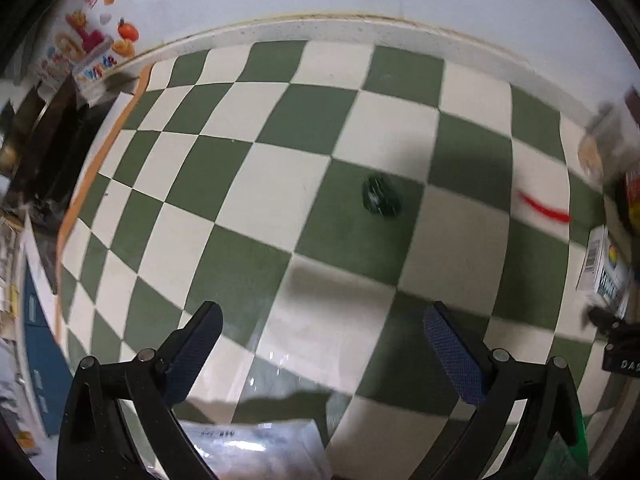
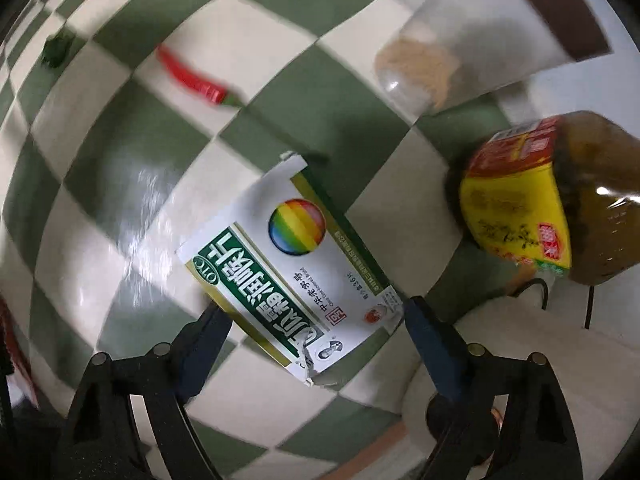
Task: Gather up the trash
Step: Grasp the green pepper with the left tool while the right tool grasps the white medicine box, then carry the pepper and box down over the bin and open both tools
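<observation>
Down over the checkered cloth (image 1: 280, 128), the left gripper (image 1: 320, 344) hangs spread and empty, one dark green scrap (image 1: 381, 196) at its twelve o'clock. One red chili (image 2: 192, 78) lies at eleven o'clock from the right gripper (image 2: 316, 332), whose fingers (image 2: 208, 332) stand apart astride one medicine box (image 2: 288, 268), perhaps grazing its corners. Two jars stand at two o'clock.

In the right wrist view a flat box (image 2: 292, 268) lies on the counter (image 2: 120, 184) between the right gripper's (image 2: 312, 312) jaws. A chilli (image 2: 192, 78) lies beyond it to the left, a crumpled wrapper (image 2: 56, 50) farther left. A bottle (image 2: 560, 200) stands right of the box, a jar (image 2: 452, 52) behind.
</observation>
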Action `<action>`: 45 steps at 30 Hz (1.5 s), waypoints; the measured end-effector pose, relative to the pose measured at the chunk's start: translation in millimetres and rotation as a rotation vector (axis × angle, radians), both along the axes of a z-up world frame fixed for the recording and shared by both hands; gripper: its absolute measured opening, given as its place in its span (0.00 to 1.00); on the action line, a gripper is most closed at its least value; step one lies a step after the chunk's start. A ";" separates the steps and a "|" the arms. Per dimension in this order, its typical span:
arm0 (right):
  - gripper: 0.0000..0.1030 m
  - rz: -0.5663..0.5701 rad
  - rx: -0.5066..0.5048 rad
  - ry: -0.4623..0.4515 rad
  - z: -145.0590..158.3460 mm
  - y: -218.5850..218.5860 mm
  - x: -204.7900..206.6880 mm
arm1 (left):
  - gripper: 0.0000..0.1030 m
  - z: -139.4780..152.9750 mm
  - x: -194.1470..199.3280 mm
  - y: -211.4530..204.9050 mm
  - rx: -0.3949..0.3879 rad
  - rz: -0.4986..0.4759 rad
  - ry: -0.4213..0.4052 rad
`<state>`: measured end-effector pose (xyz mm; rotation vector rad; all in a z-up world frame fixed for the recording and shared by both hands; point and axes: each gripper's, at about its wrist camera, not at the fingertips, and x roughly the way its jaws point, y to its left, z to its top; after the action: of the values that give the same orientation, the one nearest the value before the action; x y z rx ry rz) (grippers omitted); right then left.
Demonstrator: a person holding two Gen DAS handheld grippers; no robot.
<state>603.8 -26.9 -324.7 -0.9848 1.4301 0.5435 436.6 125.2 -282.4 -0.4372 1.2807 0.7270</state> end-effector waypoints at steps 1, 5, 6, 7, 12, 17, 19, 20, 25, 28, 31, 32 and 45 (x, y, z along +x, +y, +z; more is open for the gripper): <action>0.85 -0.067 0.042 0.007 3.9 -2.2 4.9 | 0.99 -1.0 0.9 6.4 -0.019 0.012 -0.023; 0.84 -0.377 0.219 0.054 16.7 -17.4 21.8 | 0.97 -10.9 9.0 28.0 -0.102 0.055 -0.096; 0.86 -0.447 0.268 0.075 18.7 -21.2 25.9 | 0.94 -13.8 12.8 31.6 -0.124 0.056 -0.112; 0.86 -0.473 0.300 0.095 19.7 -21.8 28.3 | 0.93 -15.8 16.9 34.3 -0.136 0.054 -0.121; 0.96 -0.365 0.379 0.039 32.6 -14.9 26.3 | 0.74 -25.8 40.7 40.1 -0.143 0.006 -0.114; 0.96 -0.232 0.353 0.001 25.7 1.5 14.1 | 0.17 -32.2 53.4 36.6 -0.109 -0.047 -0.083; 0.96 -0.217 0.323 -0.040 18.2 5.0 12.0 | 0.16 -30.2 52.7 33.2 -0.069 -0.062 -0.069; 0.93 -0.215 0.316 -0.052 14.6 5.0 13.1 | 0.16 -29.1 51.8 31.3 -0.053 -0.070 -0.065; 0.79 -0.212 0.354 -0.111 14.8 -2.1 -1.0 | 0.16 -10.8 36.6 15.0 0.075 -0.118 -0.054; 0.79 -0.242 0.399 -0.127 23.3 -9.4 -15.6 | 0.16 7.6 24.5 1.4 0.144 -0.154 -0.066; 0.78 -0.287 0.461 -0.134 38.6 -18.9 -39.0 | 0.15 27.9 3.0 -14.0 0.188 -0.175 -0.096; 0.78 -0.303 0.482 -0.135 46.5 -22.4 -50.5 | 0.16 32.8 -2.6 -13.7 0.193 -0.178 -0.105; 0.77 -0.440 0.672 -0.151 120.6 -72.4 -228.4 | 0.15 121.3 -147.2 -57.5 0.162 -0.268 -0.284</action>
<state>375.4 -99.3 -204.1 -0.1632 1.1565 0.5500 289.4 67.8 -161.2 -0.2213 0.9809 0.5161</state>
